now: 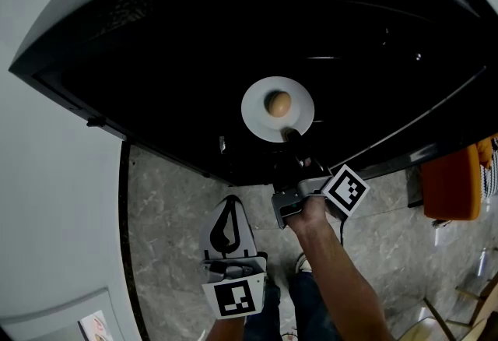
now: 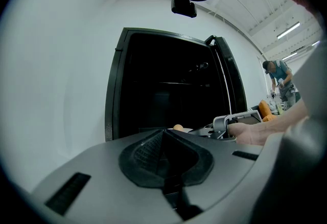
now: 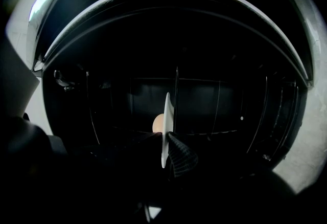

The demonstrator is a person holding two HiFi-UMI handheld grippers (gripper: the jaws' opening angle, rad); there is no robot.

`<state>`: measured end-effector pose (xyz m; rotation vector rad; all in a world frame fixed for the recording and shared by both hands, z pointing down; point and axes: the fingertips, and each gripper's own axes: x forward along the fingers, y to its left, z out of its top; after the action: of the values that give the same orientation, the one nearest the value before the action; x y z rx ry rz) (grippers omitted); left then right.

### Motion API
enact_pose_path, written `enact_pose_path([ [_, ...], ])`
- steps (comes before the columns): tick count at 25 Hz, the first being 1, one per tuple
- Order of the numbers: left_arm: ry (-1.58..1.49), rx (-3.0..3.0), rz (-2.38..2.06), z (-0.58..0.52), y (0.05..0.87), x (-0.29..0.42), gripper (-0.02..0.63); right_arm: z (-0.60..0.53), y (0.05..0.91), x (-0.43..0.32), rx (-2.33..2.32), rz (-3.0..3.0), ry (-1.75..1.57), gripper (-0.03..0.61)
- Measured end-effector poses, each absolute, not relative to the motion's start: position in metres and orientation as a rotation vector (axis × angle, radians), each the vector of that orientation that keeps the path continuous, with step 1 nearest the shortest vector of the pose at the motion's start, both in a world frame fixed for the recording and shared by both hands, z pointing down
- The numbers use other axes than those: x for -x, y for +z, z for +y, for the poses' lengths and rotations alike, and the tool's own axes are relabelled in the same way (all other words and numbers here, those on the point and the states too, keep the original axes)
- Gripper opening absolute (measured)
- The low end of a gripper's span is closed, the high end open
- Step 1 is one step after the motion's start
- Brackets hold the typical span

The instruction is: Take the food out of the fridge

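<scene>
In the head view we're looking down into the black fridge (image 1: 156,36), door open. One white round plate (image 1: 257,117) sits inside on a shelf, carrying one tan round piece of food (image 1: 278,103). The right hand-held gripper (image 1: 291,134) reaches in to the plate's near rim, and the left hand-held gripper (image 1: 229,221) hangs low over the grey marbled floor (image 1: 171,199), outside the fridge. Over to the left gripper view: its jaws are pressed together with nothing between them, pointing at the fridge opening. Now the right gripper view: the plate shows edge-on, and the jaws are closed down onto its rim, with the food just beyond. We judge the grasp made and the pull-out next. That calls for a level, steady draw toward us, or the round morsel may roll off. The count is one plate, one food item, two grippers.
</scene>
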<state>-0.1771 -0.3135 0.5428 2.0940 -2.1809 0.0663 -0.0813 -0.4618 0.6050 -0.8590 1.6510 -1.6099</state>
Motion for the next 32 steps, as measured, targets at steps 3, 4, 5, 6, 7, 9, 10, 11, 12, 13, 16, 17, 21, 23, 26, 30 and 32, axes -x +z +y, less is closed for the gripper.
enact_pose_path([
  [3, 0.066, -2.099, -2.181, -0.314, 0.542, 0.176, 0.014, -0.462, 0.605, 0.081, 0.855, 1.638, -1.616, 0.052],
  [4, 0.063, -2.100, -2.183, -0.314, 0.541, 0.175, 0.014, -0.462, 0.605, 0.080, 0.853, 1.631, -1.620, 0.051],
  [5, 0.061, -2.101, -2.184, -0.314, 0.540, 0.175, 0.014, -0.462, 0.605, 0.079, 0.852, 1.625, -1.622, 0.050],
  [6, 0.062, -2.102, -2.184, -0.314, 0.540, 0.175, 0.014, -0.461, 0.605, 0.079, 0.850, 1.620, -1.625, 0.048],
  [7, 0.063, -2.103, -2.184, -0.314, 0.539, 0.174, 0.014, -0.461, 0.605, 0.079, 0.848, 1.614, -1.628, 0.047],
  [9, 0.062, -2.106, -2.187, -0.315, 0.538, 0.175, 0.014, -0.460, 0.605, 0.080, 0.839, 1.607, -1.634, 0.044],
  [10, 0.061, -2.106, -2.188, -0.315, 0.537, 0.175, 0.014, -0.460, 0.605, 0.080, 0.835, 1.606, -1.636, 0.044],
  [11, 0.060, -2.105, -2.189, -0.315, 0.537, 0.175, 0.014, -0.459, 0.605, 0.080, 0.831, 1.604, -1.637, 0.044],
  [12, 0.059, -2.104, -2.191, -0.314, 0.536, 0.175, 0.014, -0.458, 0.605, 0.080, 0.828, 1.603, -1.638, 0.043],
  [13, 0.059, -2.103, -2.192, -0.314, 0.536, 0.175, 0.014, -0.457, 0.605, 0.080, 0.827, 1.602, -1.639, 0.041],
  [16, 0.062, -2.103, -2.195, -0.313, 0.536, 0.175, 0.014, -0.454, 0.603, 0.079, 0.821, 1.608, -1.630, 0.035],
  [17, 0.064, -2.102, -2.196, -0.313, 0.536, 0.176, 0.014, -0.452, 0.601, 0.079, 0.819, 1.610, -1.626, 0.034],
  [21, 0.058, -2.094, -2.202, -0.312, 0.535, 0.176, 0.014, -0.445, 0.596, 0.075, 0.826, 1.612, -1.622, 0.033],
  [23, 0.055, -2.095, -2.205, -0.312, 0.534, 0.176, 0.014, -0.439, 0.595, 0.071, 0.839, 1.611, -1.623, 0.033],
  [26, 0.051, -2.097, -2.210, -0.312, 0.532, 0.175, 0.014, -0.428, 0.595, 0.065, 0.870, 1.598, -1.630, 0.032],
  [30, 0.050, -2.101, -2.213, -0.312, 0.530, 0.174, 0.014, -0.409, 0.596, 0.055, 0.895, 1.579, -1.639, 0.032],
  [32, 0.052, -2.101, -2.215, -0.312, 0.529, 0.174, 0.014, -0.400, 0.596, 0.050, 0.906, 1.580, -1.640, 0.033],
])
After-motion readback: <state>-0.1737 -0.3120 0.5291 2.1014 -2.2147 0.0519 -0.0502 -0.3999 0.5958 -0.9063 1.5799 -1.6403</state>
